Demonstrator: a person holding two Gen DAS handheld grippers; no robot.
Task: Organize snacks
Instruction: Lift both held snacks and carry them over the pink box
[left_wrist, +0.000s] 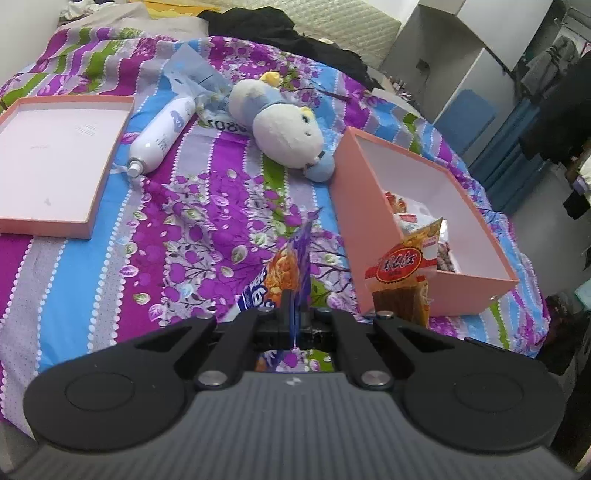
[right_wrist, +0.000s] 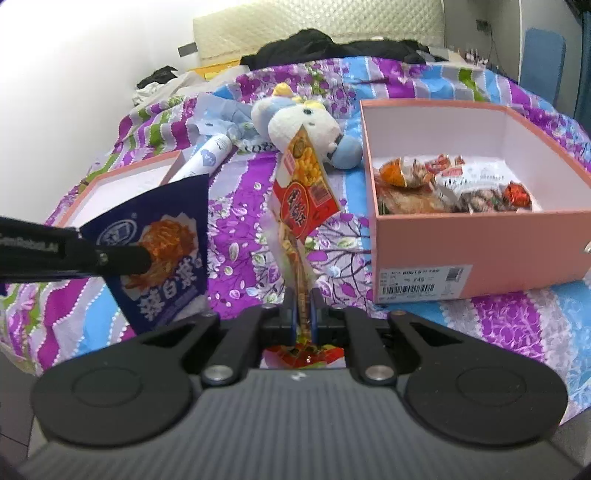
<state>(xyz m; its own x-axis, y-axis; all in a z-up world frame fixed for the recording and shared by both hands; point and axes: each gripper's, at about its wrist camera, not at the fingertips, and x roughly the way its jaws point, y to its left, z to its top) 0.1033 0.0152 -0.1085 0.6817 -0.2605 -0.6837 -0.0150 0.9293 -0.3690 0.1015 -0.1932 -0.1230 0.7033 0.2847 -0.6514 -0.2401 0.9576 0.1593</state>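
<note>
Landmark: pink box (right_wrist: 480, 254) on bed.
Right claw (right_wrist: 303, 314) pinching red-orange snack packet (right_wrist: 306, 195), long axis upright, box just right of it.
Left claw (left_wrist: 295, 314) clamped on blue snack packet (left_wrist: 291, 269), farther left of box.
Right hand nearer.

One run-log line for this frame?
left hand-held gripper: shut on purple packet | right hand-held gripper: shut on red packet | box: open
</note>
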